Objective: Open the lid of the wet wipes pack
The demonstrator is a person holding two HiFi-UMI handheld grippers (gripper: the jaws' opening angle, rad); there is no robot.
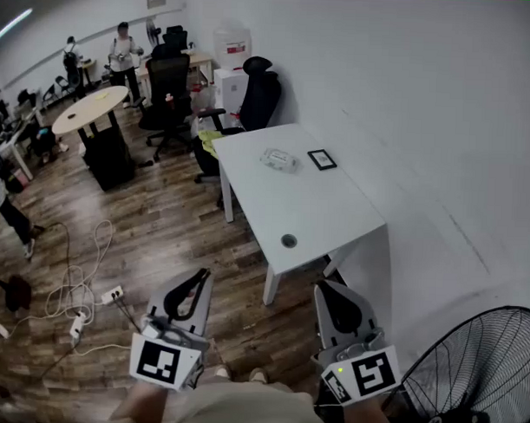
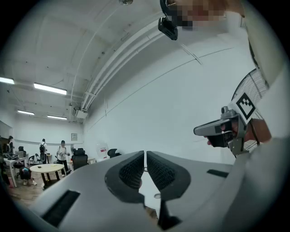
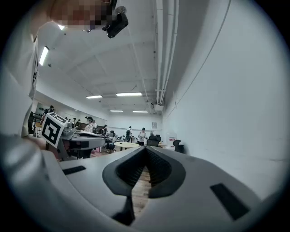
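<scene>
Holding level near the body: left gripper [image 1: 202,275], jaws pressed together, nothing between them; right gripper [image 1: 321,288], likewise clenched and empty.

Pack [image 1: 279,159]: flat on the far part of the table [image 1: 308,208], well apart from both grippers; lid too small to read.

Step in hand, as judged: the approach. Best done by closing on the table and parting the jaws beforehand. One gripper then pins the pack while the other catches the lid's free edge.

Count:
- grippers, two
- pack, one
- table bearing it, one
- card [image 1: 321,159] beside the pack, one
- fan [image 1: 480,379], one
</scene>
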